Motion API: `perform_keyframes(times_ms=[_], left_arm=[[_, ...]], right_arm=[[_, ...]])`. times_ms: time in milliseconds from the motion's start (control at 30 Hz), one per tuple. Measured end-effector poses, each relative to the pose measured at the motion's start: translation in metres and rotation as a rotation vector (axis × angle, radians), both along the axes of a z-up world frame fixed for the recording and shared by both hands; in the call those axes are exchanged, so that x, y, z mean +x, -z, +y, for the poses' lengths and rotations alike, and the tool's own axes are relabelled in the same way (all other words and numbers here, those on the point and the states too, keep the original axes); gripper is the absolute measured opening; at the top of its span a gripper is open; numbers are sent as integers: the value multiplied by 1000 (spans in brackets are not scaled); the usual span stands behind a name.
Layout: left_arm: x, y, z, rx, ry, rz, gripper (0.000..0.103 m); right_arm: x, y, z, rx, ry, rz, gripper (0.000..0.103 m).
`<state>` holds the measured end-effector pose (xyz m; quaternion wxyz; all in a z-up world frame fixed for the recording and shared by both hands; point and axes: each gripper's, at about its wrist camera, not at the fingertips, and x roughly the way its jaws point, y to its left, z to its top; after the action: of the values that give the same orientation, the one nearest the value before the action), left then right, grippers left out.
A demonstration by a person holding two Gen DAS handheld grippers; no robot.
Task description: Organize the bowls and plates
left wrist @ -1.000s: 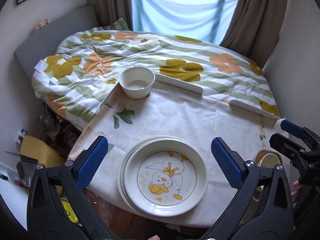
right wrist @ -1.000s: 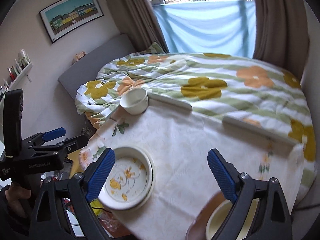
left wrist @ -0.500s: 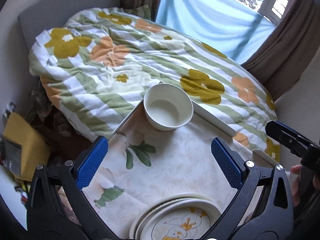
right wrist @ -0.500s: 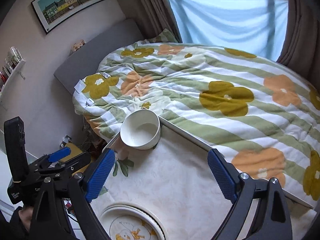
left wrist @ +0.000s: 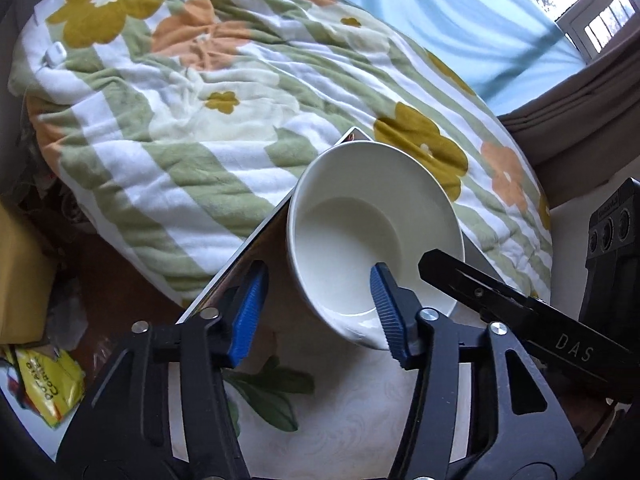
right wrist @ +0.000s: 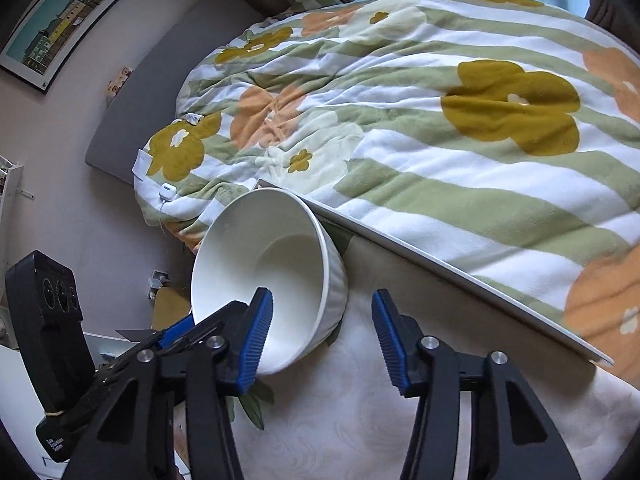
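A white ribbed bowl [left wrist: 360,224] stands at the far left corner of the cloth-covered table [left wrist: 352,412]; it also shows in the right wrist view [right wrist: 276,276]. My left gripper [left wrist: 316,312] is open, its right pad inside the bowl and its left pad outside the near rim. My right gripper [right wrist: 322,334] is open, its left pad inside the bowl and its right pad over the cloth beside it. Each gripper straddles the bowl's near wall. The bowl looks tilted towards me. The plates are out of view.
A flowered green-striped duvet [right wrist: 440,120] covers the bed behind the table's raised white edge [right wrist: 440,260]. A yellow packet [left wrist: 48,384] and clutter lie on the floor at left. A grey headboard [right wrist: 160,92] and curtains [left wrist: 580,128] bound the room.
Both grippers have moved forward to the bowl and narrowed, each now with one pad inside it. The duck plates have dropped out of view.
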<state>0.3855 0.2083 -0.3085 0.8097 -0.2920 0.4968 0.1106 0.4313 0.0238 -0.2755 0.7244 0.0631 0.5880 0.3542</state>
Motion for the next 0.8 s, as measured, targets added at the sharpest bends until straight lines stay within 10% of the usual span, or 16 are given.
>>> perform_keyframes(times_ms=[167,467,800], left_arm=[[2,6,3,18,7,0,27],[0,-3,-5,82,36,-12,27],[-44,-76,-45,178,87,-106,27]], right_arm=[[2,8,7,-13,-7,4,20],[-5,1,6,-26,-13,-56,20],[-50,-58,-33,50,35,-140,20]])
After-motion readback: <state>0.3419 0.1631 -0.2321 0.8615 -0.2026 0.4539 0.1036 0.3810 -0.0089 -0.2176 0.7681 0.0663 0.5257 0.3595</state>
